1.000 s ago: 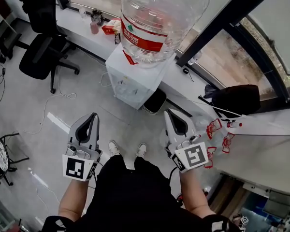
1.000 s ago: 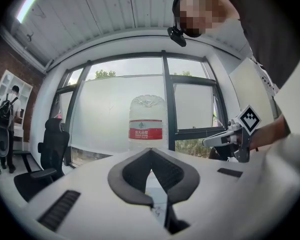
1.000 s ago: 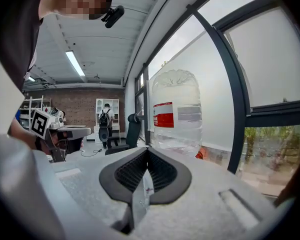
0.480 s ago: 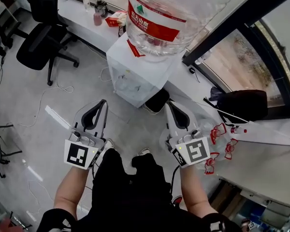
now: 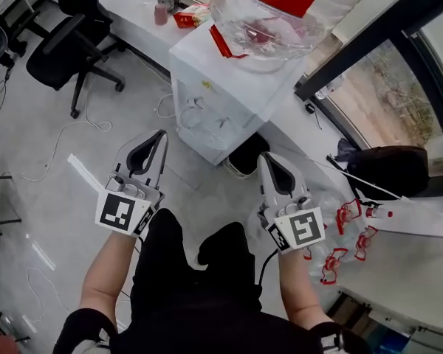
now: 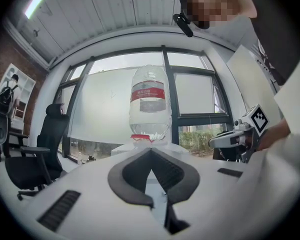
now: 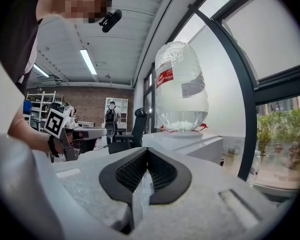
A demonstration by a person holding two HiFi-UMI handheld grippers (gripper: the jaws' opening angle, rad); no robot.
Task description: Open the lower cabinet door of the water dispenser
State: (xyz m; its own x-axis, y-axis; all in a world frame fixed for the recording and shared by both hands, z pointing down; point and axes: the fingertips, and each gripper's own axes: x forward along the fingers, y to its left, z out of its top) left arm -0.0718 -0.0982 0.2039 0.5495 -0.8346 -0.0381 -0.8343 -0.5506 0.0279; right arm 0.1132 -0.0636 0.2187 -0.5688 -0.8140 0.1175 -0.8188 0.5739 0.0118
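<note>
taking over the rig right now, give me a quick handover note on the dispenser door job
Left gripper: shut, empty.
Right gripper: shut, empty.
Water dispenser, with the bottle on top, stands ahead of both grippers; neither touches it.
Done: nothing. The lower cabinet door is hard to make out from above, but nothing stands open.
Left: reach the door low on the front, catch its edge or handle, swing it open.

Bright daylight from the windows (image 6: 105, 109), soft shadows, fisheye warp and black corners (2 gripper views).
</note>
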